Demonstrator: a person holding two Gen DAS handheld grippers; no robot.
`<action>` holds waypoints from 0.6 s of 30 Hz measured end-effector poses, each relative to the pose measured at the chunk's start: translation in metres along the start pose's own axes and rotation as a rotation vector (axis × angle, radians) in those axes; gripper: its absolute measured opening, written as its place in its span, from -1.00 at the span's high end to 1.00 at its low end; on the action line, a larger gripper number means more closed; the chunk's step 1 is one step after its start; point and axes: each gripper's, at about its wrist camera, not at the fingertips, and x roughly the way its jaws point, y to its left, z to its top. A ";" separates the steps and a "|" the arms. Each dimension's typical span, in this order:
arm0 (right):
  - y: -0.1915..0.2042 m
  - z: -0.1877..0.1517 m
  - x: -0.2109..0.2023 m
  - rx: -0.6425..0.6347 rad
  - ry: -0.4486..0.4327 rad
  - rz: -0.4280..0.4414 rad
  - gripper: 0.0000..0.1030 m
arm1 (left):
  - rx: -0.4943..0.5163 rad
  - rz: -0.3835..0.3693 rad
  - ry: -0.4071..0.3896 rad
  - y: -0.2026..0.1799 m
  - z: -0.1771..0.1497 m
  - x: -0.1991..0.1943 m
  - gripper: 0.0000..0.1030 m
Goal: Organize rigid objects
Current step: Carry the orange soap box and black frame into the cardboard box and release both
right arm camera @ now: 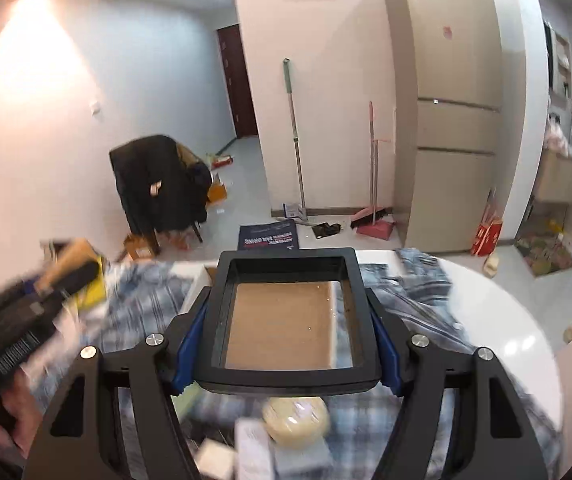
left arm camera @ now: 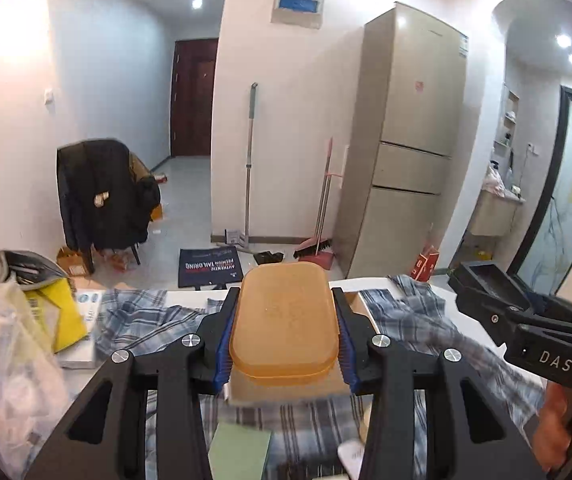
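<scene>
In the left wrist view my left gripper (left arm camera: 283, 344) is shut on an orange translucent lid (left arm camera: 283, 320), held flat above a table covered with a blue plaid cloth (left arm camera: 133, 320). In the right wrist view my right gripper (right arm camera: 286, 340) is shut on a black rectangular container (right arm camera: 290, 374) with a clear bottom, held level above a cardboard box (right arm camera: 281, 324). The right gripper and its black container (left arm camera: 490, 284) also show at the right of the left wrist view. The left gripper (right arm camera: 25, 320) shows blurred at the left of the right wrist view.
A plastic bag (left arm camera: 9, 368) and a yellow packet (left arm camera: 61, 316) lie at the table's left. A green card (left arm camera: 237, 452), a round yellowish item (right arm camera: 298, 420) and small white boxes (right arm camera: 253, 456) lie on the cloth near me. Beyond the table stand a chair (left arm camera: 101, 200), a fridge (left arm camera: 406, 152) and brooms.
</scene>
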 end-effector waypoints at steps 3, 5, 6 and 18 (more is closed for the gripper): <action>0.002 0.005 0.045 0.028 0.037 -0.004 -0.33 | 0.010 0.020 0.026 0.008 0.002 0.041 0.13; 0.001 0.000 0.079 0.038 0.074 -0.039 -0.33 | 0.007 0.015 0.069 0.016 -0.006 0.067 0.13; 0.000 -0.005 0.096 0.043 0.102 -0.045 -0.33 | -0.002 0.010 0.090 0.020 -0.013 0.079 0.14; -0.027 -0.067 0.199 0.030 0.371 -0.003 -0.33 | 0.006 0.064 0.347 0.032 -0.087 0.179 0.13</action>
